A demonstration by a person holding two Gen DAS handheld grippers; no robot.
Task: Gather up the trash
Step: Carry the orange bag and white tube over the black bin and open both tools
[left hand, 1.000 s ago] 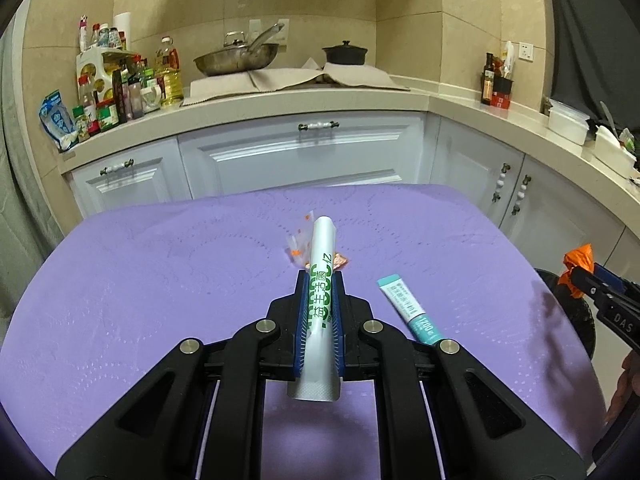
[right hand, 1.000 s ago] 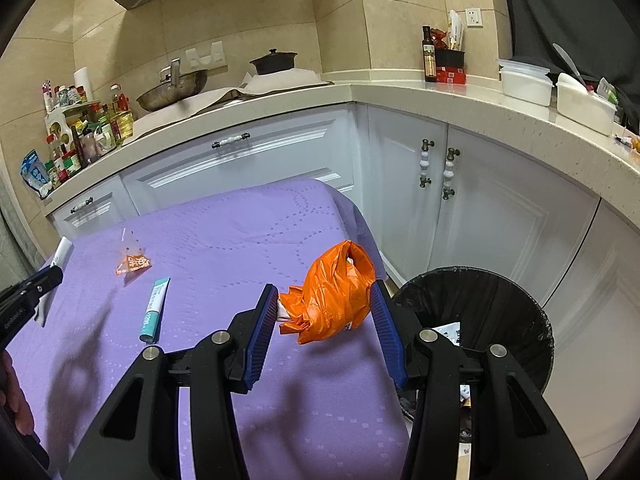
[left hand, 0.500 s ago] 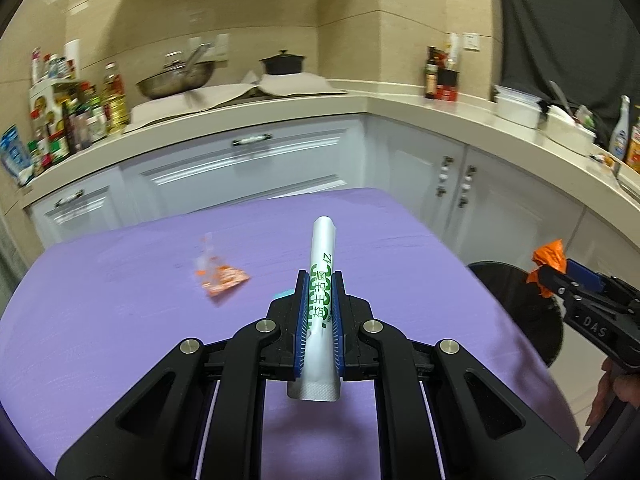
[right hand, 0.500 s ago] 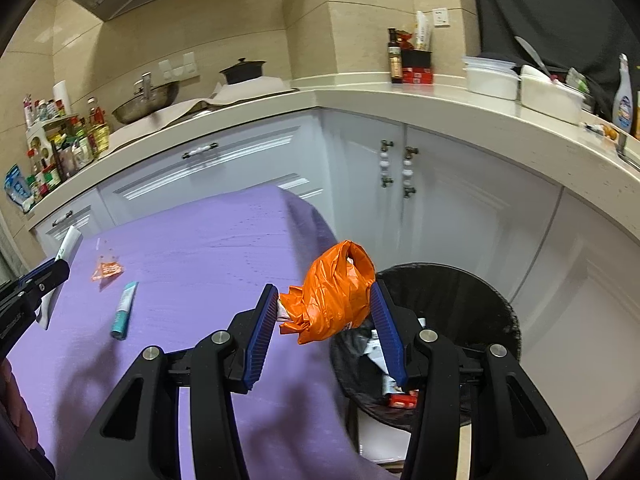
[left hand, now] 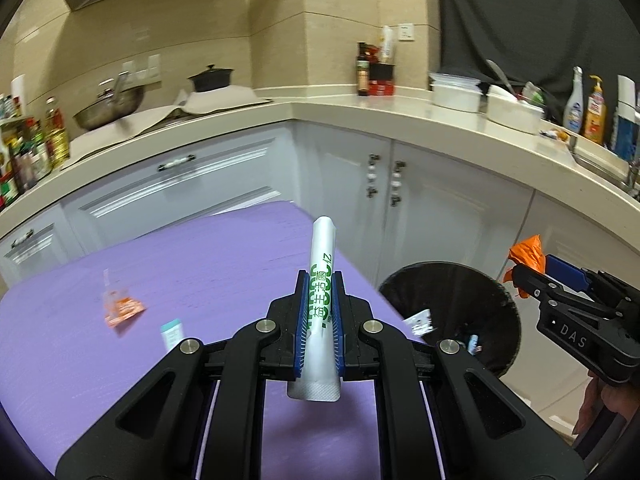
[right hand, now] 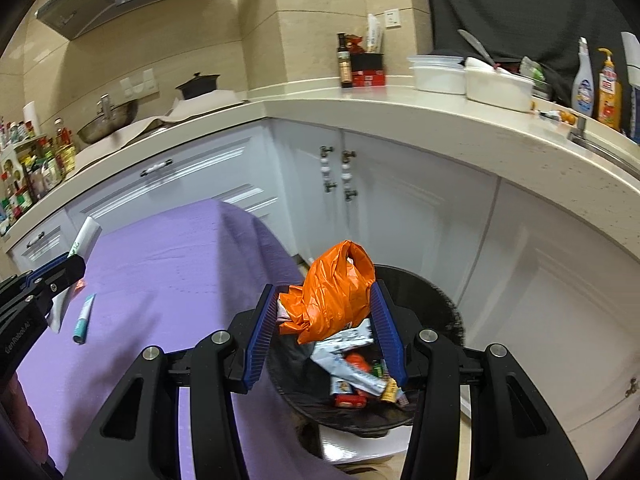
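Both tongs have swung right toward the black bin [right hand: 420, 400]; the right tongs [right hand: 326, 312], part-closed around an orange bag [right hand: 336, 292], now hang over it. Left tongs [left hand: 320, 308] clamp a white sachet [left hand: 320, 280] above the purple table's [left hand: 200, 272] right edge.

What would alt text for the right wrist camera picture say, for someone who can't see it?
The right gripper holds a crumpled orange plastic bag above a round black trash bin already holding wrappers. To the left lies a purple-covered table with a small teal-and-white tube on it, where the left gripper grips a white stick packet.
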